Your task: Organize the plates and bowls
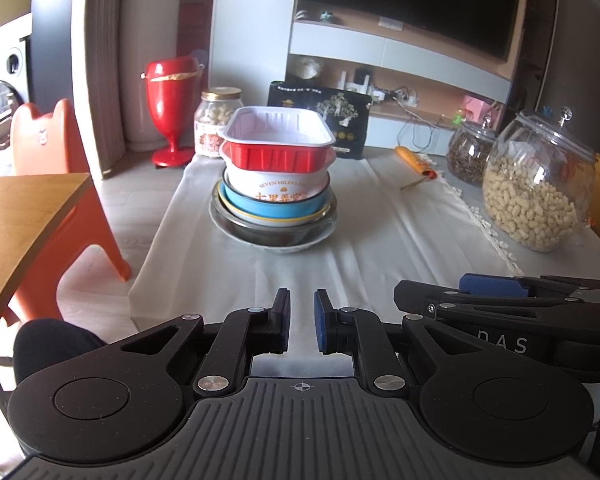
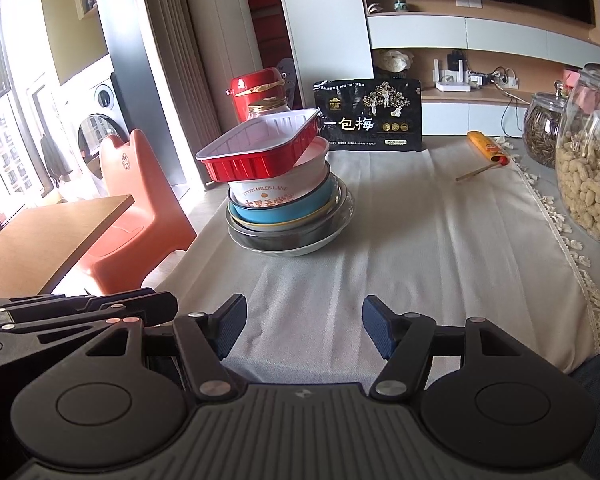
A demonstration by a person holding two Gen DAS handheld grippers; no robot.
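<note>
A stack of dishes stands on the white tablecloth (image 1: 380, 216). From the bottom: a white plate (image 1: 300, 245), a steel bowl (image 1: 268, 234), a blue bowl (image 1: 276, 206), a white bowl with orange print (image 1: 276, 186), and a red foil tray (image 1: 278, 140) on top. In the right wrist view the tray (image 2: 260, 148) sits tilted on the stack (image 2: 288, 208). My left gripper (image 1: 302, 320) is nearly closed and empty, well short of the stack. My right gripper (image 2: 304, 328) is open and empty, near the table's front edge; it also shows in the left wrist view (image 1: 500, 304).
Two glass jars, peanuts (image 1: 536, 192) and seeds (image 1: 470, 156), stand at the right. A black snack bag (image 1: 328, 116), a nut jar (image 1: 216, 120) and a red vase (image 1: 172, 108) are behind the stack. An orange chair (image 1: 60, 184) and wooden table (image 1: 20, 216) are left.
</note>
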